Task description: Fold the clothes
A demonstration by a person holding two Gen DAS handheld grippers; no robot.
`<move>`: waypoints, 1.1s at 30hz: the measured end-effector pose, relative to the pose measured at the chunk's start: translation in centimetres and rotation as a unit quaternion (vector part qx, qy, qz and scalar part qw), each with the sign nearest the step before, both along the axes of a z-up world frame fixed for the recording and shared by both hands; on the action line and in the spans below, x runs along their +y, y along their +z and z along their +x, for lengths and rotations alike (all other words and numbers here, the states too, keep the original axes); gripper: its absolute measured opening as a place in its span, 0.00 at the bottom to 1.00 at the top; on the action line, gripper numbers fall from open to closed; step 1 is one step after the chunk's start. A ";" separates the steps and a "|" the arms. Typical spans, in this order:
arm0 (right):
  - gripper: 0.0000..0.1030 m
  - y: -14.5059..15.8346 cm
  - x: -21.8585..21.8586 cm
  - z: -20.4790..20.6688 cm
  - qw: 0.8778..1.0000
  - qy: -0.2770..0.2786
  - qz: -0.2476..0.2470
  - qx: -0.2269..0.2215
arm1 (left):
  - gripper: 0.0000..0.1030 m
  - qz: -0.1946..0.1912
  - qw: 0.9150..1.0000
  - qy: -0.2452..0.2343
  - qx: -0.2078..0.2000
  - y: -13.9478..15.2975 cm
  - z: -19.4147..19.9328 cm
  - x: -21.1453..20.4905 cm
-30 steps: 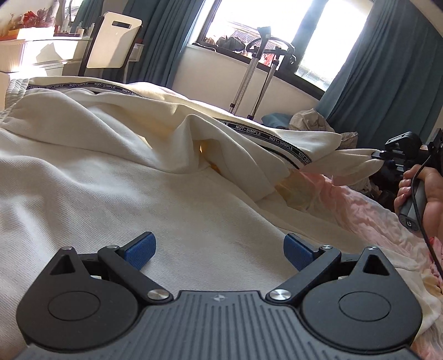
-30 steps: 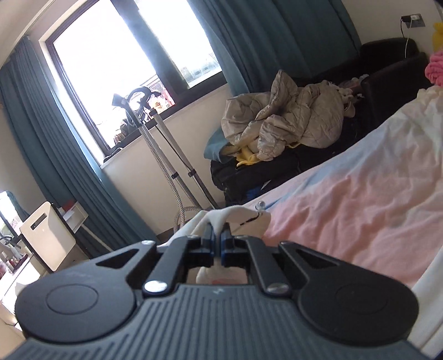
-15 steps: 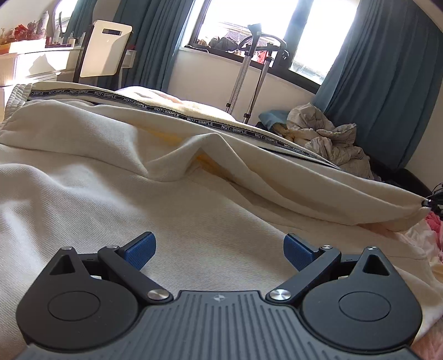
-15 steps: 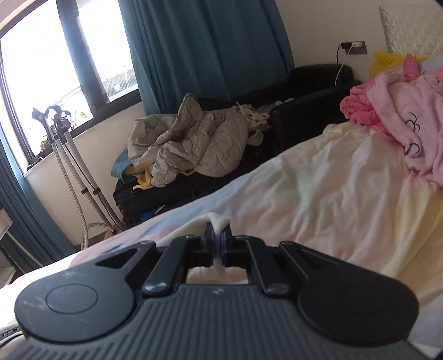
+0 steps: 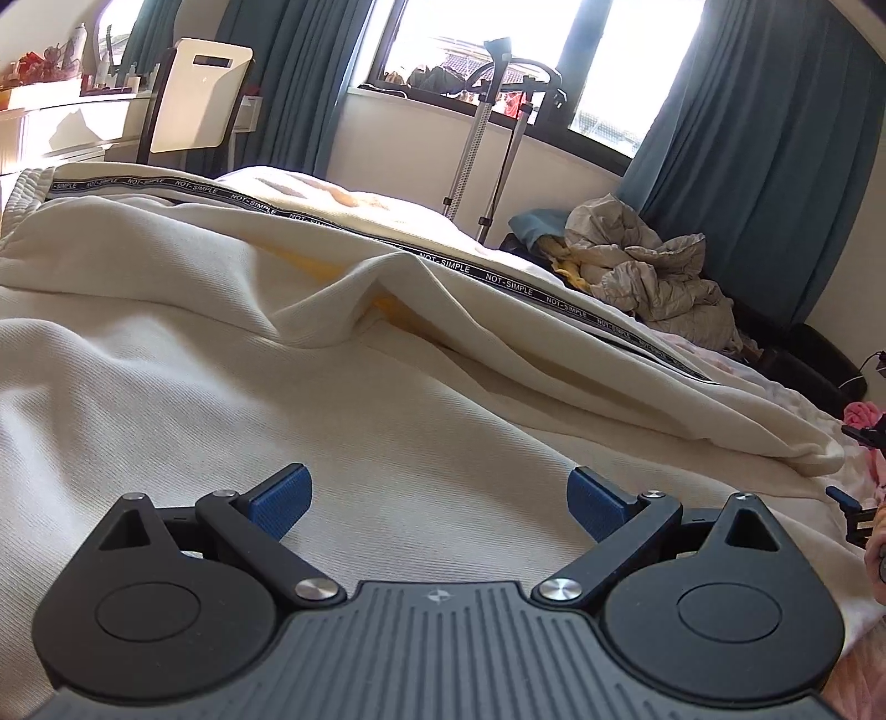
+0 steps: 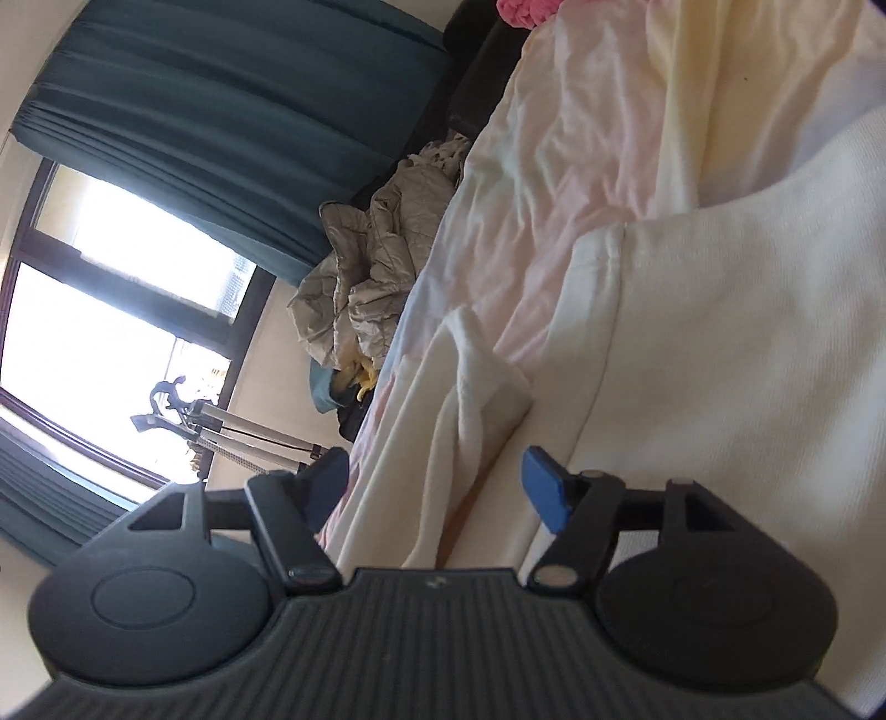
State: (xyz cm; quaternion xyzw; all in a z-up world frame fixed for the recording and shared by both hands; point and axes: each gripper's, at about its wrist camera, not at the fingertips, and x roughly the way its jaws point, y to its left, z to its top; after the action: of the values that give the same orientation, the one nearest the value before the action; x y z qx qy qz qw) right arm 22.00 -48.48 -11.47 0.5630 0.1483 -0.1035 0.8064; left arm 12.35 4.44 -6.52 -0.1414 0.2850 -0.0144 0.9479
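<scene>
A cream sweatshirt [image 5: 232, 354] lies spread over the bed, with a black lettered tape [image 5: 498, 277] running along its sleeve. My left gripper [image 5: 440, 501] hovers low over the garment's body, open, nothing between its blue pads. In the right wrist view the picture is rolled on its side. My right gripper [image 6: 437, 479] is opening. The cream sleeve end [image 6: 476, 376] lies loose between and beyond its blue pads, and the pads do not press on it. The right gripper's tip [image 5: 855, 507] also shows at the far right edge of the left wrist view.
The bed carries a pale pink and yellow sheet [image 6: 554, 183]. A crumpled grey quilt [image 5: 642, 271] lies on dark furniture by the window. A garment steamer stand [image 5: 498, 127] is under the window, a white chair [image 5: 199, 99] at the back left, pink clothing [image 6: 526, 8] beyond.
The right gripper drew the sleeve out across the bed and laid it flat, rolled sideways, then opened and let the sleeve end go. The left gripper stayed where it was, open.
</scene>
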 end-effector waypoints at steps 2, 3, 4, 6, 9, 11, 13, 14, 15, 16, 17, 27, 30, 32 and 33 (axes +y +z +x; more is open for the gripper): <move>0.68 0.4 1.1 1.6 1.000 0.026 0.004 0.011 | 0.97 -0.003 1.000 -0.001 0.002 0.0 -0.2 0.0; 0.68 0.8 1.6 2.4 0.999 0.036 -0.004 0.015 | 0.97 -0.003 1.000 -0.002 0.002 0.0 -0.2 -0.1; 0.69 1.1 2.1 3.2 0.999 0.046 -0.013 0.018 | 0.97 0.000 1.000 -0.002 0.002 0.0 -0.2 -0.2; 0.70 1.2 2.2 4.6 0.998 0.039 -0.038 0.027 | 0.97 0.006 1.000 0.000 0.002 0.0 -0.2 -0.4; 0.69 -0.1 -0.1 7.6 0.997 -0.002 -0.031 0.068 | 0.97 0.013 1.000 -0.002 0.001 -0.2 -0.2 -0.6; 0.61 -1.0 -2.0 9.5 0.995 -0.023 -0.028 0.088 | 0.97 0.017 1.000 -0.002 -0.001 -0.5 -0.1 -0.6; 0.27 -0.5 -2.7 11.2 0.993 -0.021 -0.069 0.095 | 0.97 0.013 1.000 -0.004 -0.005 -0.6 0.3 -0.5; 0.19 0.0 -2.8 12.0 0.990 -0.013 -0.100 0.102 | 0.97 0.011 1.000 -0.004 -0.006 -0.7 0.4 -0.5; 0.16 0.5 -2.8 12.8 0.987 -0.008 -0.118 0.105 | 0.97 0.017 1.000 -0.004 -0.010 -0.7 0.5 -0.7; 0.11 1.4 -2.7 13.5 0.985 -0.007 -0.134 0.106 | 0.97 0.023 1.000 -0.006 -0.016 -0.6 0.6 -0.9; 0.08 2.3 -2.6 13.9 0.985 -0.010 -0.144 0.099 | 0.97 0.022 0.999 -0.011 -0.022 -0.5 0.5 -1.1; 0.06 5.9 -8.0 11.0 0.966 -0.049 -0.252 0.025 | 0.97 0.034 0.997 -0.053 -0.051 -0.1 -0.5 -3.0; 0.07 -0.1 -10.1 9.9 0.968 -0.022 -0.220 0.119 | 0.97 0.042 0.997 -0.052 -0.045 -0.4 -0.5 -3.3; 0.08 -2.7 -10.4 9.2 0.972 -0.010 -0.194 0.130 | 0.97 0.045 0.997 -0.048 -0.039 -0.6 -0.3 -3.4; 0.08 -2.8 -10.3 8.8 0.973 -0.012 -0.194 0.123 | 0.97 0.046 0.997 -0.046 -0.037 -0.6 -0.2 -3.4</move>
State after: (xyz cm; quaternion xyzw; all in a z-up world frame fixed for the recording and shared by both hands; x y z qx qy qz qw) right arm 30.81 -58.75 -14.26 0.3805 0.2163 -0.2086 0.8746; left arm 12.12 1.00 -7.16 -0.0835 0.2563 -0.0505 0.9617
